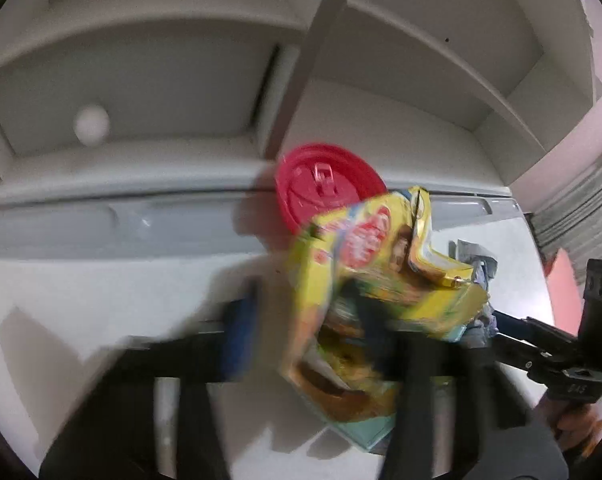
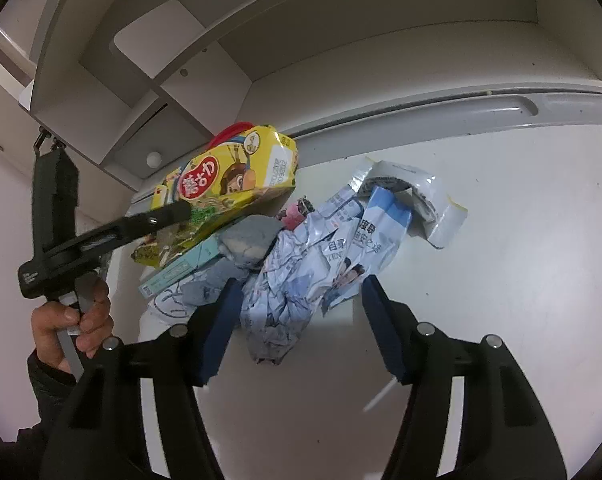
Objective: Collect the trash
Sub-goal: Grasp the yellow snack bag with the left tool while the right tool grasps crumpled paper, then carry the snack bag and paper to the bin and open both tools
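A yellow snack box [image 1: 377, 280] lies on a trash pile on the white desk [image 2: 481, 280]. It also shows in the right wrist view [image 2: 225, 180]. My left gripper [image 1: 321, 340] is blurred; its fingers stand either side of the box, and whether they grip it is unclear. In the right wrist view one left finger [image 2: 157, 218] lies across the box. My right gripper [image 2: 297, 320] is open, its fingers astride a crumpled printed paper [image 2: 297, 272]. A red lid [image 1: 325, 184] stands behind the box. A white torn pouch [image 2: 417, 196] lies further back.
A teal flat box [image 2: 181, 266] and grey crumpled wrappers [image 2: 245, 240] lie under the yellow box. White shelves and a drawer with a round knob [image 1: 91, 124] rise behind the desk. A grey rail [image 2: 461, 116] runs along the desk's back edge.
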{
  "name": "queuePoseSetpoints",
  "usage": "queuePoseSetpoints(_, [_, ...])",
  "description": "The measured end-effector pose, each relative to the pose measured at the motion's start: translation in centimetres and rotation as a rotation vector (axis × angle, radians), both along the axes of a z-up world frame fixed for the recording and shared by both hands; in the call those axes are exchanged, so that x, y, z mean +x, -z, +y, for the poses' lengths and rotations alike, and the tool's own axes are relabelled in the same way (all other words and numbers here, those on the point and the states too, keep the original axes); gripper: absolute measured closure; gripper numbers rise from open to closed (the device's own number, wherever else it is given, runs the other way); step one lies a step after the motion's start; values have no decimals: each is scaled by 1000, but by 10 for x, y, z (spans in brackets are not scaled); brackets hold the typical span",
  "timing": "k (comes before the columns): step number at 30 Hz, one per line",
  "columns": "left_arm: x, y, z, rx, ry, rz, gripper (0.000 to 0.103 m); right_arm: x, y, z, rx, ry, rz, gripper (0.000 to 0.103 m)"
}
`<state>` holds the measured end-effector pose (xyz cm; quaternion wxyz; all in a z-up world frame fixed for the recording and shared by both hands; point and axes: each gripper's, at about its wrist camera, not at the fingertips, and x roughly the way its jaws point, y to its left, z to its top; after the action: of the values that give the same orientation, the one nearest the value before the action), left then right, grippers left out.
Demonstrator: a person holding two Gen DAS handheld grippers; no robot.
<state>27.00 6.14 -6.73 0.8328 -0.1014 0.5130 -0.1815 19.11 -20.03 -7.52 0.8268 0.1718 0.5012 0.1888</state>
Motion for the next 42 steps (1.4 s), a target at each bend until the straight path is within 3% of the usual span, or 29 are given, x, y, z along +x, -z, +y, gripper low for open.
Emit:
queuePoseSetpoints(1, [-4, -1, -1, -18, 1, -5, 86, -1, -1, -2, -1, 1, -1, 42])
queuePoseSetpoints(3, [-14, -10, -2, -21, -1, -39, 89, -2, -3, -2, 3, 3, -2, 44])
queuePoseSetpoints(10, [-46, -54, 4, 14, -44, -180, 90, 2, 4, 2, 53, -4, 44, 47])
queuePoseSetpoints(12, [-54, -65, 4, 37, -46, -220, 90, 1, 6, 5, 64, -7, 52, 61])
queuePoseSetpoints(14, [-69, -78, 1, 69, -50, -268, 90, -2, 4, 6, 87, -15, 53, 69])
queuePoseSetpoints(21, [-118, -108, -28, 115, -15, -364, 90, -47, -39, -22, -6, 28, -91, 69])
queuePoseSetpoints(26, [-147, -107, -95, 88, 117, -376, 90, -102, -56, -80, -85, 133, -164, 69])
queuePoseSetpoints(31, [-178, -95, -192, 46, 293, -357, 90, -181, -54, -174, -177, 345, -185, 69])
queuePoseSetpoints(35, [-217, -89, -282, 23, 488, -354, 90, -261, -38, -261, -219, 565, -143, 69])
queuePoseSetpoints(42, [-298, -58, -431, -4, 837, -303, 90, -378, 12, -364, -256, 856, -6, 69])
